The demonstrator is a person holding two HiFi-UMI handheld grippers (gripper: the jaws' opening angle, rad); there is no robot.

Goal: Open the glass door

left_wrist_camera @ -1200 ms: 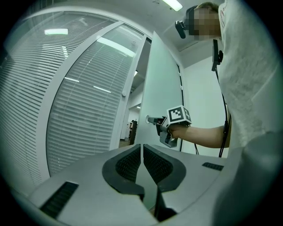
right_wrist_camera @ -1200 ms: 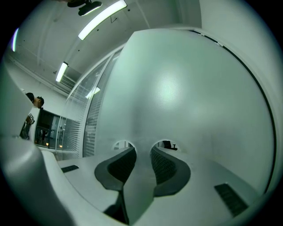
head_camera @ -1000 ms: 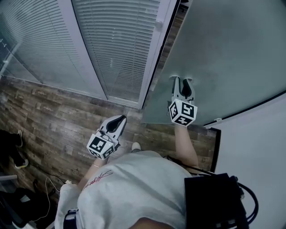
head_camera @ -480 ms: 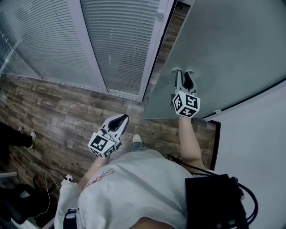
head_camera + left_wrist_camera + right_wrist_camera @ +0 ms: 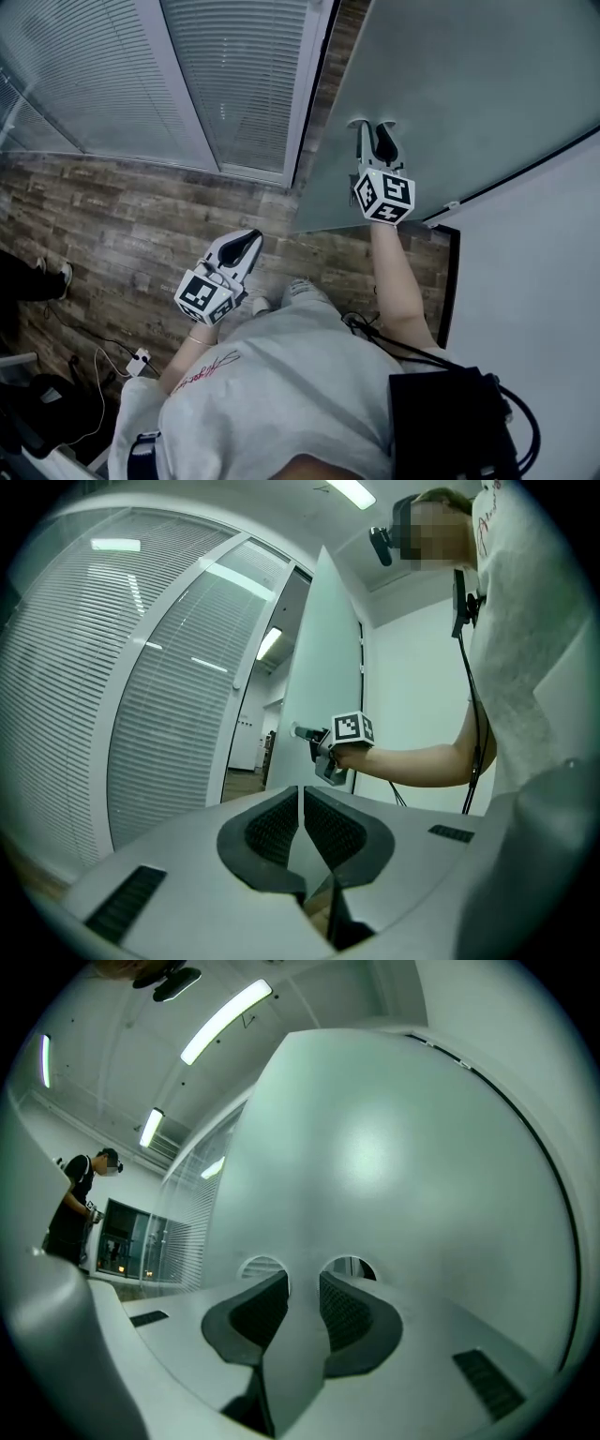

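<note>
The frosted glass door (image 5: 487, 84) stands partly open, swung away from its white frame (image 5: 307, 94). My right gripper (image 5: 372, 127) is at the door's face, shut on the door handle. In the right gripper view the pale handle bar (image 5: 302, 1344) fills the gap between the dark pads (image 5: 258, 1312), with the door (image 5: 394, 1147) just ahead of the right gripper (image 5: 302, 1283). The left gripper view shows the door (image 5: 323, 667) edge-on and the right gripper (image 5: 305, 733) at the handle. My left gripper (image 5: 251, 239) hangs free over the floor, shut on nothing; it (image 5: 301, 799) points toward the doorway.
A glass partition with blinds (image 5: 112, 84) runs left of the doorway. Wood-pattern floor (image 5: 122, 225) lies below, with cables (image 5: 103, 366) and someone's shoe (image 5: 58, 274) at the left. A white wall (image 5: 534, 281) is on the right. Another person (image 5: 80, 1208) stands far off.
The door has swung further open and my right gripper has gone with it, up the head view. My left gripper has shifted slightly left and down, and the body has stepped forward.
</note>
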